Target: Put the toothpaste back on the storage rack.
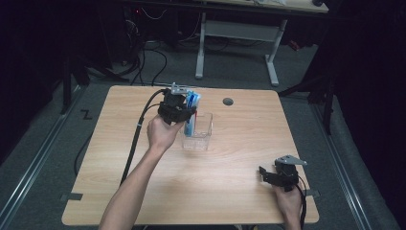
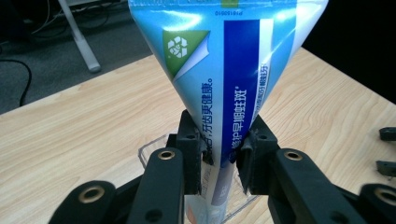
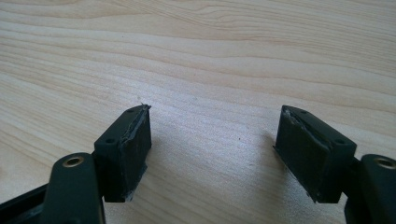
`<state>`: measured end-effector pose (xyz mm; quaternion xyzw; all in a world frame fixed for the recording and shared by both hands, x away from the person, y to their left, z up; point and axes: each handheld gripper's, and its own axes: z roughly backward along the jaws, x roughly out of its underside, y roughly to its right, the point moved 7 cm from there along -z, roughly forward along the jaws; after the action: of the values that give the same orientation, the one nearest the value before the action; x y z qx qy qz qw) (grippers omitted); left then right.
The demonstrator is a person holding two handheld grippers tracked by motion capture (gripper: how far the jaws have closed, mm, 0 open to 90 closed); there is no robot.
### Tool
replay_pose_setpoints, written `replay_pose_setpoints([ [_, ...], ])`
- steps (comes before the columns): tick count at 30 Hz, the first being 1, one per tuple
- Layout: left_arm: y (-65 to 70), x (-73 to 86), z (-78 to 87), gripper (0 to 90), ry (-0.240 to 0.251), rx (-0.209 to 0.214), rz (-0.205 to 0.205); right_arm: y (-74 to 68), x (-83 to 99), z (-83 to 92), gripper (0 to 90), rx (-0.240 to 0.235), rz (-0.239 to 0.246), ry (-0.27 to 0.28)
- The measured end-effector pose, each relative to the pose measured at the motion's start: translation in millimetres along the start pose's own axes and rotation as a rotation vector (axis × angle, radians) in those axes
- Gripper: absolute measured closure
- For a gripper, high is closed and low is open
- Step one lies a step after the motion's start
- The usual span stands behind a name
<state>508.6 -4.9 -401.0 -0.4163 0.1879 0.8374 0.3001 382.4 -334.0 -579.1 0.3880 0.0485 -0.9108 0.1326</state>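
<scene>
From the high view, we hold the left gripper (image 1: 184,111) at the far middle of the surface (image 1: 230,191), its jaws clamped on a tube (image 1: 192,108); the tube stands near upright, its lower end inside a clear bin (image 1: 203,136) just under the jaws, so the coming move looks like a straight drop along its long axis; the right gripper (image 1: 270,175) rests well apart at the near right corner, so the left hand is far nearer.

In the left gripper view the jaws pinch the tube (image 2: 224,93) at its narrow part, the flat wide end fanning out beyond them; the bin's rim (image 2: 149,151) shows behind the jaws.

In the right gripper view the jaws stand apart over bare wood (image 3: 196,56); beyond the surface, the high view shows grey carpet, cables and a desk (image 1: 268,28) in a dark room.
</scene>
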Motion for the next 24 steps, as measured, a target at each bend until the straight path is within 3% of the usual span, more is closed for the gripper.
replay_pose_setpoints([
  [24, -14.8, 29.9, -34.3, 72.5, -0.092, -0.011, 0.064, -0.1, 0.1, 0.1, 26.5, -0.001, 0.001, -0.001],
])
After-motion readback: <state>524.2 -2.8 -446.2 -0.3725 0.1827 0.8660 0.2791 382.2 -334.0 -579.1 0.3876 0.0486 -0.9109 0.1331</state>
